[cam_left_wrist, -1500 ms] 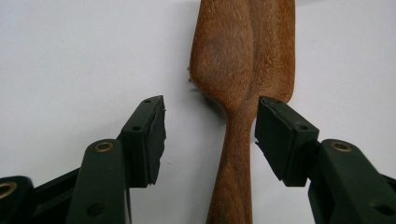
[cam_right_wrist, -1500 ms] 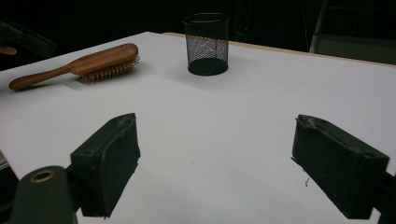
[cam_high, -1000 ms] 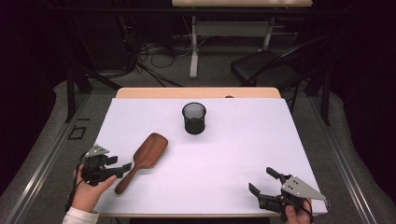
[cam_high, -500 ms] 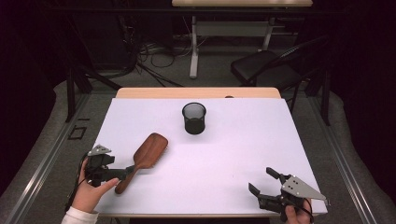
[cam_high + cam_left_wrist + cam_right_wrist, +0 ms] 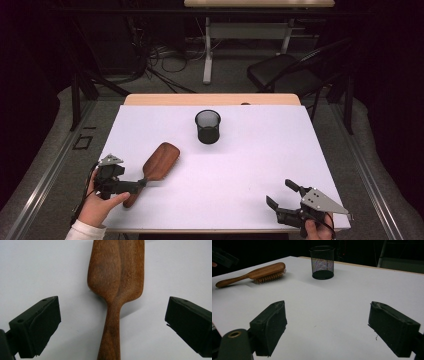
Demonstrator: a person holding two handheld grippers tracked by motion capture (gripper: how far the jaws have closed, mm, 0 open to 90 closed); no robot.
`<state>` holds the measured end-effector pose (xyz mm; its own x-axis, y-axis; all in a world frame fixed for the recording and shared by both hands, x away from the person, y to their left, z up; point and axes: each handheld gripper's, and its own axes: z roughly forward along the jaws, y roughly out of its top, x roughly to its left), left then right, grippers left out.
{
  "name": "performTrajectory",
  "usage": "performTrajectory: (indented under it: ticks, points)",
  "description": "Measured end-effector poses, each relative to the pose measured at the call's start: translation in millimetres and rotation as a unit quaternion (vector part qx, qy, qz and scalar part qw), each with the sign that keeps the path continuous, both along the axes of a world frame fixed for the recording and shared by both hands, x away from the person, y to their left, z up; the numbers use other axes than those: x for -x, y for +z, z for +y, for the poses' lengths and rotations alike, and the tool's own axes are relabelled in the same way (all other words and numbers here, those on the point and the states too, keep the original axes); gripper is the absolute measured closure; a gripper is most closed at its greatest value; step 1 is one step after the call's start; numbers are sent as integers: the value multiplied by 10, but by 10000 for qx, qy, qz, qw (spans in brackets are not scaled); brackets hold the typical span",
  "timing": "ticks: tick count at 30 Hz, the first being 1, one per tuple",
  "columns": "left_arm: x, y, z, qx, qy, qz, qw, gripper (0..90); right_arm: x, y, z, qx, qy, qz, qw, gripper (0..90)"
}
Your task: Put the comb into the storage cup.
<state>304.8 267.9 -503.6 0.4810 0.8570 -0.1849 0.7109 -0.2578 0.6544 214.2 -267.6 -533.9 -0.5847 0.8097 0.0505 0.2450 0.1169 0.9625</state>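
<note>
Now we see the wooden hairbrush (image 5: pixel 159 162) lying bristles-down at the near left of the white table (image 5: pixel 260 165), its handle pointing toward the left gripper (image 5: pixel 131 187); that gripper's jaws have just been opening and stand wide apart, the handle (image 5: pixel 110 337) between them with neither pad touching it; well apart, near the table's far middle, stands a black mesh cup (image 5: pixel 207 126); at the near right edge we find the right gripper (image 5: pixel 282 197), jaws apart over bare table with nothing between them.

Wooden hairbrush (image 5: pixel 159 162) flat, bristles down
</note>
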Motion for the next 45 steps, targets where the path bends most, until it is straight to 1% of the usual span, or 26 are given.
performTrajectory:
  ticks: [4, 6, 9, 10, 11, 12, 17, 20, 22, 25, 27, 29, 32, 36, 44, 45]
  points:
    - [-1, 85, -15, -115, -103, 18, 9999, 6, 9, 4, 9, -17, -6, 4, 10000, 141]
    - [-2, 131, -5, -116, -131, 24, 9998, 6, 11, 6, 10, -1, 17, -24, 10000, 141]
    - [-3, 161, 13, -149, -184, 51, 9997, 6, 13, 7, 9, -4, 16, -22, 10000, 141]
    - [-6, 170, 16, -189, -216, 92, 9995, 6, 14, 6, 10, -20, 8, -10, 10000, 141]
    - [-9, 179, 22, -216, -232, 84, 9995, 6, 14, 4, 12, -49, -4, 4, 10000, 141]
    - [-10, 188, 27, -214, -217, 102, 9995, 6, 13, 3, 11, -62, -19, 23, 10000, 141]
    - [-38, 175, 27, -222, -302, 192, 9991, 6, 10, 2, 15, -81, -6, 14, 10000, 141]
    - [-56, 172, 9, -174, -359, 272, 9988, 6, 14, 4, 23, -59, 28, 4, 10000, 141]
    - [-69, 180, -3, -212, -394, 266, 9986, 7, 15, 4, 25, -55, 39, 7, 10000, 141]
    - [-89, 192, -22, -259, -382, 257, 9986, 7, 5, 4, 19, -89, 30, 22, 10000, 141]
    - [-104, 191, -33, -309, -378, 309, 9983, 9, 2, 4, 14, -93, 42, 31, 9999, 141]
    - [-118, 198, -41, -298, -385, 370, 9981, 9, 5, 7, 16, -116, 73, 6, 9999, 141]
    - [-131, 196, -54, -309, -342, 384, 9982, 12, 6, 11, 22, -134, 114, 3, 9998, 141]
    - [-157, 186, -72, -372, -369, 470, 9975, 13, 5, 13, 29, -159, 180, 14, 9997, 141]
    - [-184, 169, -112, -452, -395, 554, 9967, 20, 11, 20, 21, -149, 190, 4, 9997, 141]
    - [-188, 164, -116, -488, -420, 566, 9963, 20, 11, 20, 21, -150, 184, 5, 9997, 141]
